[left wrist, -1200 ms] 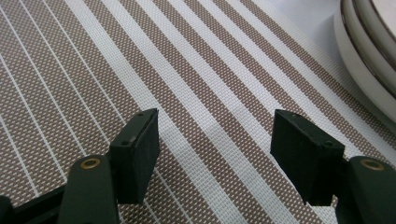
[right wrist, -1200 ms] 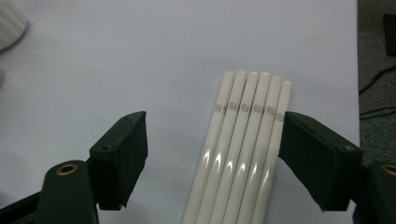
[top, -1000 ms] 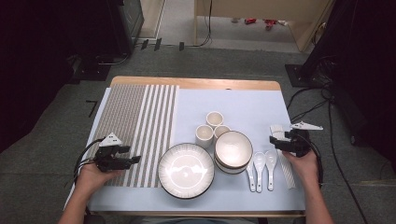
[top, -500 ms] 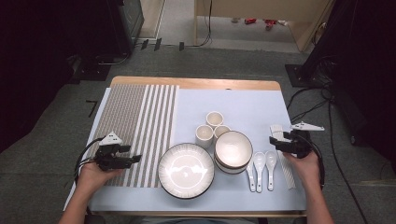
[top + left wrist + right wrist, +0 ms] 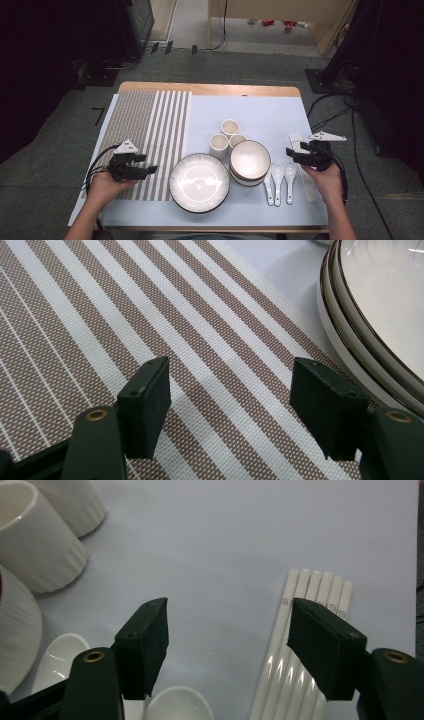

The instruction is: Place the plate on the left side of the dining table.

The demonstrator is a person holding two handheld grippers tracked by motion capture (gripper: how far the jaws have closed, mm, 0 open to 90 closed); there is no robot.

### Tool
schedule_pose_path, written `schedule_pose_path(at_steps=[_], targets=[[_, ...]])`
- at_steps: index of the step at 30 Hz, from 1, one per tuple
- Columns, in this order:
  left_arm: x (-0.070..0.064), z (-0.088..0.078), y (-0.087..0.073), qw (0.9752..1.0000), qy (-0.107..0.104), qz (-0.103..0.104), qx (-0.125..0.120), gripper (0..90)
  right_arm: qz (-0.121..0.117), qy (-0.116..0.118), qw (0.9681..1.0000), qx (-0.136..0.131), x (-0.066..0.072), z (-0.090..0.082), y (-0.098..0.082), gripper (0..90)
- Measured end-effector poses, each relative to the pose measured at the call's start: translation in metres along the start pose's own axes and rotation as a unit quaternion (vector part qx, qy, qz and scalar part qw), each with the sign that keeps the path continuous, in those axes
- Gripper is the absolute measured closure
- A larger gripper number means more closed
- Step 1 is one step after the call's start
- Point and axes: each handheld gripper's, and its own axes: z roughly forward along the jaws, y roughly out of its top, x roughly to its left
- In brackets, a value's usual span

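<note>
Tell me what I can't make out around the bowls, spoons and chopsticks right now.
- Bowls, high view: stacked, so the count is hidden.
- Chopsticks, right gripper view: lower ends cut off by the frame edge and the jaw.
- Spoons, right gripper view: handles cut off at the bottom edge.
- Plates, left gripper view: cut off by the right edge.

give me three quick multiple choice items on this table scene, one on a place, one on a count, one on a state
1. Where do the two white spoons lie?
A. right of the stacked bowls
B. on the striped mat
C. inside a cup

2. How many small white cups stand behind the bowls?
A. one
B. three
C. five

3. What is between the right gripper fingers?
A. a spoon
B. a cup
C. nothing

Answers:
1 A, the high view shows them side by side just right of the bowls.
2 B, three cups cluster there.
3 C, the right gripper view shows bare cloth in the gap, and the jaws have just been closing a little.
</note>
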Motion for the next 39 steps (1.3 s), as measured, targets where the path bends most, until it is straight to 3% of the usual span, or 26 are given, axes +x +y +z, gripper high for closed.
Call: schedule_pose_path(at_steps=[17, 24, 28, 33, 39], targets=[[0.004, -0.003, 0.001, 0.9999, 0.005, -0.013, -0.007, 33.5, -0.011, 0.027, 0.9995, -0.014, 0.021, -0.014, 0.008, 34.9], [0.004, -0.002, 0.001, 0.9998, 0.003, -0.015, -0.009, 33.6, -0.004, 0.042, 0.9988, -0.024, 0.024, -0.020, 0.012, 39.0], [0.004, -0.002, 0.002, 0.9998, 0.003, -0.016, -0.009, 34.1, 0.003, 0.066, 0.9975, -0.025, 0.026, -0.021, 0.014, 40.3], [0.003, -0.002, 0.002, 0.9999, 0.002, -0.011, -0.011, 35.2, -0.005, 0.072, 0.9972, -0.016, 0.033, -0.023, 0.015, 43.1], [0.002, -0.001, 0.003, 0.9999, 0.000, -0.009, -0.010, 35.8, -0.020, 0.077, 0.9965, -0.023, 0.042, -0.027, 0.018, 43.6]])
